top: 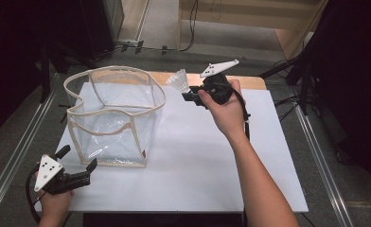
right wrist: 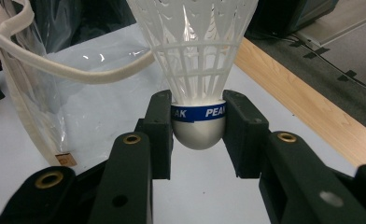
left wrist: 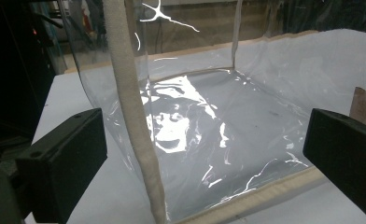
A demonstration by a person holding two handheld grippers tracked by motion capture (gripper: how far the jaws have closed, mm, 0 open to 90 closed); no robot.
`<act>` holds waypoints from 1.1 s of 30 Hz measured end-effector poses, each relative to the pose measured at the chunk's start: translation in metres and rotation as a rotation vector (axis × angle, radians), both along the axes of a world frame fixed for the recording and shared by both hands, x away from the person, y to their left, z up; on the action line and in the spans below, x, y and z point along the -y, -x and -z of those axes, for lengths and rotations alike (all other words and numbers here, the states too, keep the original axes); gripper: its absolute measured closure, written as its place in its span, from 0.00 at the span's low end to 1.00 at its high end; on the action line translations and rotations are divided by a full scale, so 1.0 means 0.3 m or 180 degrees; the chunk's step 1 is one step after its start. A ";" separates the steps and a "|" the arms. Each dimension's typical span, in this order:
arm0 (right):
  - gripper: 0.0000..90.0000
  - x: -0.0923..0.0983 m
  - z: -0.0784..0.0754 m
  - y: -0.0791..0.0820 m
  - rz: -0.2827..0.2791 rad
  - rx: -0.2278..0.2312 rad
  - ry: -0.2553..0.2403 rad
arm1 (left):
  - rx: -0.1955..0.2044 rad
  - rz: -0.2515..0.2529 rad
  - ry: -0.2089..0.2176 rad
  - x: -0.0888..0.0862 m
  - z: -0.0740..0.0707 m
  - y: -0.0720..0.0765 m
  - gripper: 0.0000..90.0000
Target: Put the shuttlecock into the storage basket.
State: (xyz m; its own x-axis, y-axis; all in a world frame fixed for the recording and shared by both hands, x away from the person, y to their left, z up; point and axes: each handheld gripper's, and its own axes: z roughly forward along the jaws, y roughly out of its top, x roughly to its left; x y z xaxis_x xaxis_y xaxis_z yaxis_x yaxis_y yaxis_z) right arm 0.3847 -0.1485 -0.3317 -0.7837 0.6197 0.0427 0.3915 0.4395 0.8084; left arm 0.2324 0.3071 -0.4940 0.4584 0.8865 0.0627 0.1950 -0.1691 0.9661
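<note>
Readable in the right gripper view on the blue band of the white shuttlecock [right wrist: 197, 70]: "PEAK" twice, the left one cut to "AK"; from the high view, no such writing to make out on it, just a small white cone beside the far right rim of the clear bag [top: 112, 116]. Right gripper [right wrist: 199, 126] closed on the shuttlecock at its rounded cork, skirt pointing away, raised above the white table [top: 198, 161] near the bag's top. Left gripper [top: 77, 163] spread wide at the near left corner of the bag, beige-trimmed edge [left wrist: 134, 116] standing between its jaws without touching.
</note>
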 end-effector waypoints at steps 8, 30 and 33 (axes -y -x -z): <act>0.70 -0.026 -0.015 -0.005 -0.0039 0.0026 -0.0020 | 0.0000 0.0003 0.0001 0.000 0.000 0.000 0.00; 0.70 -0.095 -0.056 -0.009 -0.0157 0.0109 -0.0085 | -0.0007 0.0006 0.0001 0.001 0.000 0.000 0.00; 0.70 -0.106 -0.061 -0.010 -0.0178 0.0121 -0.0091 | -0.0004 0.0007 0.0002 0.001 0.000 -0.001 0.00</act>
